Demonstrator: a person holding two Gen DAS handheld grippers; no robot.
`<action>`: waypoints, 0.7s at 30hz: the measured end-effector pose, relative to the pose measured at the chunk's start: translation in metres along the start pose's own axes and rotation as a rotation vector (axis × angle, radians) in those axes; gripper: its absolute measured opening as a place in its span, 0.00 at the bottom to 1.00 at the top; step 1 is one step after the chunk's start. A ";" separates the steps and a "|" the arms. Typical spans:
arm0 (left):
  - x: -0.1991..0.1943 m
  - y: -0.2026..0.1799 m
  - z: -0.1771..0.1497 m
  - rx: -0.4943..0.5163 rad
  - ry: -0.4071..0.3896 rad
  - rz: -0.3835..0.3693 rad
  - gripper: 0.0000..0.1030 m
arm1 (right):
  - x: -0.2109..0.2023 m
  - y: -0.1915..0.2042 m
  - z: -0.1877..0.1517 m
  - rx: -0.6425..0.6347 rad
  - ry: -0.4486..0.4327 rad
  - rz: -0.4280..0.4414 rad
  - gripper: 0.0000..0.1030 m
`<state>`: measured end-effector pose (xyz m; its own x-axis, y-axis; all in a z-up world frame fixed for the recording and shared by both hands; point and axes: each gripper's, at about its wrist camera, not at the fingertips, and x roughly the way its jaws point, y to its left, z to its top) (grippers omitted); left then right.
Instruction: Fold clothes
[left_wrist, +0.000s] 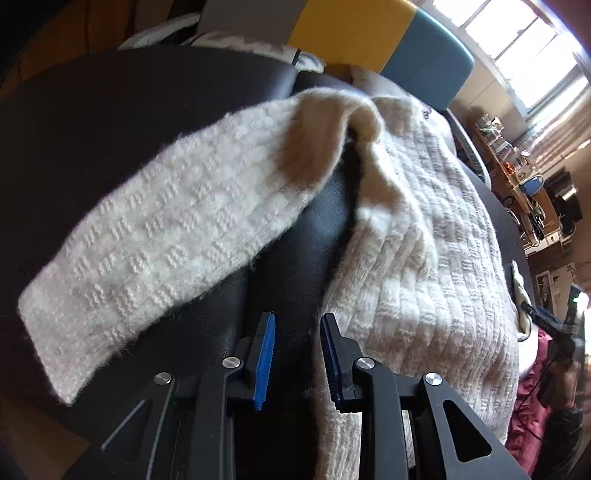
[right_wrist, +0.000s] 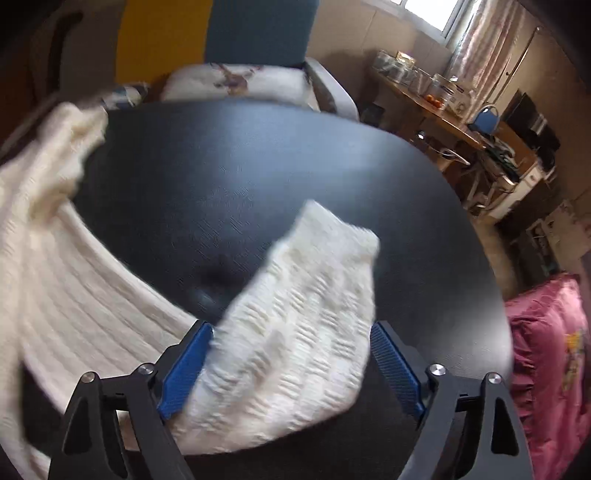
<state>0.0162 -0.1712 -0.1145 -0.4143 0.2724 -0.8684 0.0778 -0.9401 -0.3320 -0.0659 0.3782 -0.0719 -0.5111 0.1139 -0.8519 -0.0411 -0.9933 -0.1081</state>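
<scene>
A fuzzy cream knit sweater (left_wrist: 424, 236) sprawls on my dark grained desk (right_wrist: 258, 166). My left hand-held gripper (left_wrist: 297, 354) gapes empty; my right hand-held gripper (right_wrist: 291, 365) is spread wide around a blurred ribbed sleeve (right_wrist: 295, 332).

Daylight floods through a window (left_wrist: 524, 40) above a cluttered wooden desk (right_wrist: 439, 110), beside a yellow-and-teal panel (left_wrist: 373, 33).

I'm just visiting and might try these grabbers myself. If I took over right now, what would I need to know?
Left gripper: open, holding nothing, hovering by the sweater body's edge.
Right gripper: open wide, with the right sleeve lying between its fingers, not pinched.
The cream knit sweater lies spread on the black table; its left sleeve is stretched out to the side.
Done: the sweater looks laid out; no finished fold shows.
Left: probably fold both sleeves onto the body, then fold the body.
</scene>
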 end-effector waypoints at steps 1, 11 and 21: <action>-0.007 -0.007 0.001 0.033 -0.032 -0.001 0.26 | -0.009 0.009 0.009 0.003 -0.035 0.106 0.87; 0.004 -0.070 0.015 0.187 -0.032 -0.111 0.29 | 0.030 0.133 0.022 -0.271 0.078 0.381 0.47; 0.041 -0.071 -0.001 0.220 0.050 -0.100 0.30 | 0.051 0.117 0.021 -0.323 0.086 0.323 0.49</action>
<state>-0.0051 -0.0937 -0.1268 -0.3641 0.3710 -0.8543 -0.1630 -0.9285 -0.3337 -0.1149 0.2674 -0.1176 -0.3798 -0.1856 -0.9063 0.3854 -0.9223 0.0274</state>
